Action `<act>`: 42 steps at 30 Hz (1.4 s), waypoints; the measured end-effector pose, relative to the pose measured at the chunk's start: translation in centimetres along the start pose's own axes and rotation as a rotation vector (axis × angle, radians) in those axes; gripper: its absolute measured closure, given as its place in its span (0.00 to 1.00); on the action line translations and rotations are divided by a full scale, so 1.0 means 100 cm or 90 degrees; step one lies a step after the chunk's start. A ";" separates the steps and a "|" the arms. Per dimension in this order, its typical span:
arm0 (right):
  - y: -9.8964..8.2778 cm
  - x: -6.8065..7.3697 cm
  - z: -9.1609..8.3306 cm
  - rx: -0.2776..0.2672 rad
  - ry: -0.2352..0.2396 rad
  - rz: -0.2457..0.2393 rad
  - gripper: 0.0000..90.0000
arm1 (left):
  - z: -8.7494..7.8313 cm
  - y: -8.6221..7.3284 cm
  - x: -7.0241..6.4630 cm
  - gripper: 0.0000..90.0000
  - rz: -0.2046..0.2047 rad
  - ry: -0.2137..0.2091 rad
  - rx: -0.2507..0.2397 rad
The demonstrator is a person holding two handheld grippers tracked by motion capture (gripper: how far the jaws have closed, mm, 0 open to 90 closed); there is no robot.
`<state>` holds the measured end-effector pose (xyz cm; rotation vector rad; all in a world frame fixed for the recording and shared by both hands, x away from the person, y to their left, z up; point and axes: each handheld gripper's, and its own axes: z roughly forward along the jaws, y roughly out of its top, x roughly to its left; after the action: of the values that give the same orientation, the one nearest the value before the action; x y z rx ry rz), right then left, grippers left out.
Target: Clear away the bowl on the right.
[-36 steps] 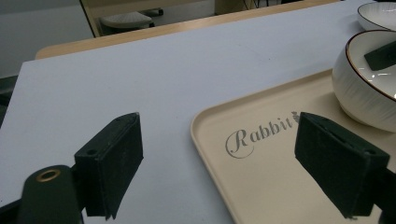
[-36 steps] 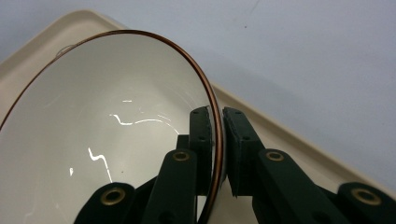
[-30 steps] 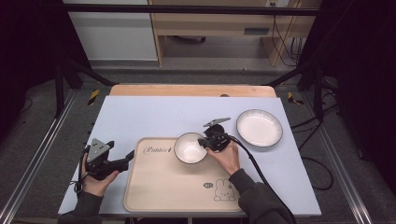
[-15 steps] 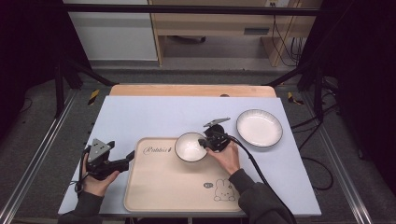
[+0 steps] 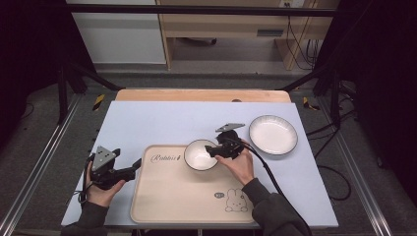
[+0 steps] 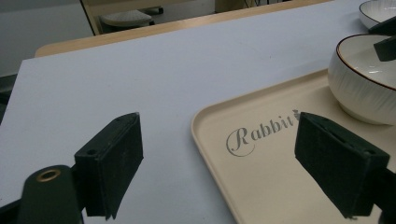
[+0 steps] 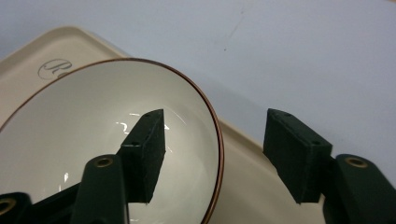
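Note:
A white bowl (image 5: 199,155) with a brown rim stands on the far part of a beige tray (image 5: 172,196) printed with "Rabbit". My right gripper (image 5: 212,150) is at the bowl's right rim. In the right gripper view its jaws (image 7: 215,149) have just been opening. One pad is inside the bowl (image 7: 93,130) and one outside, and neither touches the rim between them. My left gripper (image 5: 135,169) is held at the tray's left edge, open. In the left gripper view its pads (image 6: 116,154) straddle the tray's corner (image 6: 280,186) without gripping it.
A white plate (image 5: 273,134) lies on the pale blue table cover to the right of the bowl. A rabbit drawing marks the tray's near right corner (image 5: 235,200). The wooden table edge (image 5: 196,95) runs along the far side.
Both hands and the bowl stay where they were. The right gripper's jaws look slightly wider at the bowl's rim.

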<state>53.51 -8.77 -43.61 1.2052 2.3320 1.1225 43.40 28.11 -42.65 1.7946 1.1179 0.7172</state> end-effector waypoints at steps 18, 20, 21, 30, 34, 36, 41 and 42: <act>0.007 0.006 -0.029 -0.079 -0.019 -0.041 0.16 | 0.000 -0.001 0.001 0.16 -0.001 0.002 -0.001; 0.008 0.007 -0.033 -0.082 -0.020 -0.037 0.14 | 0.000 -0.001 0.001 0.16 -0.001 0.002 0.000; 0.007 0.007 -0.035 -0.092 -0.019 -0.037 0.14 | 0.000 -0.001 0.001 0.16 -0.001 0.002 0.000; -0.002 0.004 -0.057 -0.159 -0.034 -0.031 0.11 | 0.000 -0.001 0.001 0.16 -0.002 0.001 -0.002; -0.008 0.004 -0.065 -0.168 -0.056 -0.043 0.09 | 0.000 -0.001 0.001 0.16 -0.001 0.001 -0.002; -0.011 0.005 -0.070 -0.175 -0.061 -0.048 0.09 | -0.001 -0.001 0.001 0.16 0.000 0.000 -0.002; -0.017 0.007 -0.079 -0.191 -0.059 -0.051 0.08 | -0.002 -0.001 0.002 0.16 -0.003 0.000 -0.007; -0.018 0.007 -0.081 -0.197 -0.060 -0.051 0.08 | -0.003 -0.001 0.002 0.16 -0.003 0.000 -0.009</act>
<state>47.55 -12.98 -39.57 1.0194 2.0257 1.3089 43.24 28.40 -42.59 1.7794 1.1151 0.7202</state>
